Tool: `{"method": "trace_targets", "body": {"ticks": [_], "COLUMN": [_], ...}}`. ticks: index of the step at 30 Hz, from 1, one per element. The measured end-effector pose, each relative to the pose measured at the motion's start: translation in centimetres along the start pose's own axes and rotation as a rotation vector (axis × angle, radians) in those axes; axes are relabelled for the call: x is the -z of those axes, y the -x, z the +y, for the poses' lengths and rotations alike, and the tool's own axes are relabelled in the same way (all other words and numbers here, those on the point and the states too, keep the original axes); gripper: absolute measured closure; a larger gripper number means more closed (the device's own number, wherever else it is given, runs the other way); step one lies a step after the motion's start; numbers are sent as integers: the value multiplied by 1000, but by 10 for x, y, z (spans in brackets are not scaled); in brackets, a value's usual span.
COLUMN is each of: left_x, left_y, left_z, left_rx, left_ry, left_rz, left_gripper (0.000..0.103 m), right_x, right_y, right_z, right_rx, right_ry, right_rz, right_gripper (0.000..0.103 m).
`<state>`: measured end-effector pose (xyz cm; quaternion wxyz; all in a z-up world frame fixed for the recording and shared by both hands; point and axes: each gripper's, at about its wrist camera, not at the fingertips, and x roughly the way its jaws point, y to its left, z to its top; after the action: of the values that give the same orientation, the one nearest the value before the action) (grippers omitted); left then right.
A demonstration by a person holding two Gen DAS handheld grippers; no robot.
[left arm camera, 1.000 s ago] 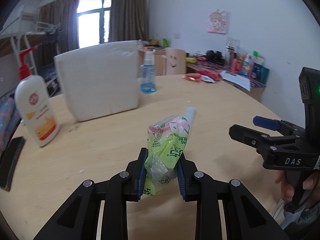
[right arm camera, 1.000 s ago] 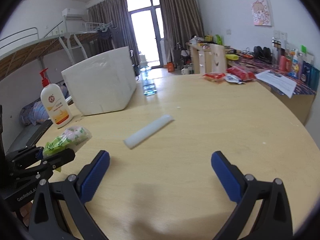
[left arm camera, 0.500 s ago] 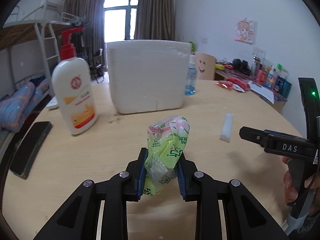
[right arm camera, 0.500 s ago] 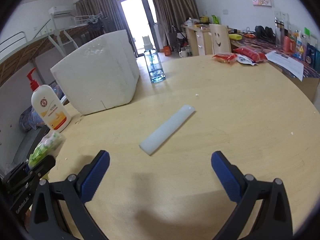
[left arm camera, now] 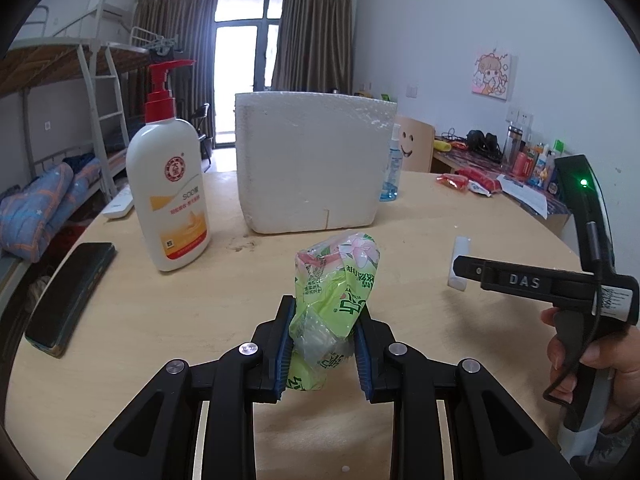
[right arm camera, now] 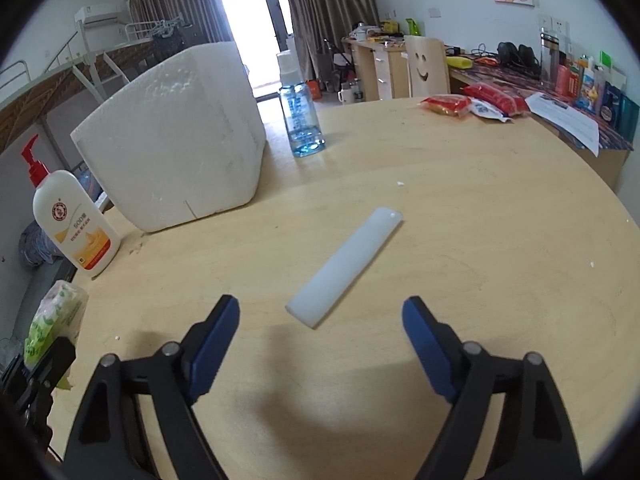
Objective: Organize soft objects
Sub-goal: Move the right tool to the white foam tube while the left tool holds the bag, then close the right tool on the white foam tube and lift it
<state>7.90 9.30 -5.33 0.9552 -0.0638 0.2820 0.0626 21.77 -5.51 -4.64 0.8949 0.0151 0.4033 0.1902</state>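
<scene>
My left gripper [left arm camera: 322,344] is shut on a green soft tissue pack [left arm camera: 335,288] and holds it upright above the round wooden table [left arm camera: 140,320]. The pack also shows at the far left of the right wrist view [right arm camera: 56,320]. A white foam box [left arm camera: 312,164] stands at the back of the table, also in the right wrist view [right arm camera: 176,148]. A white foam strip [right arm camera: 346,266] lies flat on the table just ahead of my right gripper [right arm camera: 320,320], which is open and empty. In the left wrist view the strip [left arm camera: 460,260] is partly hidden behind the right gripper.
A white lotion pump bottle [left arm camera: 168,196] stands left of the box. A blue spray bottle [right arm camera: 298,118] stands right of it. A black phone [left arm camera: 72,292] lies at the left table edge. Red snack packs [right arm camera: 476,102] and papers lie at the far right.
My left gripper has swung left with the tissue pack and now faces the foam box. My right gripper has moved forward and lower, closer to the foam strip.
</scene>
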Motion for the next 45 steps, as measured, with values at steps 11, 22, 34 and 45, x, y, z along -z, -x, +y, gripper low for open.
{"method": "trace_targets", "body": {"ticks": [11,22,34,45], "left_x": [2,3,4,3], "left_y": [6,4,1,2], "left_z": [5,12,14,12], "left_rx": [-16,-9,-7,-3], "left_ry": [15,36,36,32], "left_rz": [-13,-9,1,-4], "left_gripper": [74,74,74,74], "right_x": [-9,-10,-13,-12], "right_y": [-15,-30,-31,-8], "right_z": [12,15,10,-9], "right_rx": [82,104,82,45], "right_ry": [1,-9,-8,36], "right_rz": [47,95,101,67], "right_gripper": [45,51,70,76]}}
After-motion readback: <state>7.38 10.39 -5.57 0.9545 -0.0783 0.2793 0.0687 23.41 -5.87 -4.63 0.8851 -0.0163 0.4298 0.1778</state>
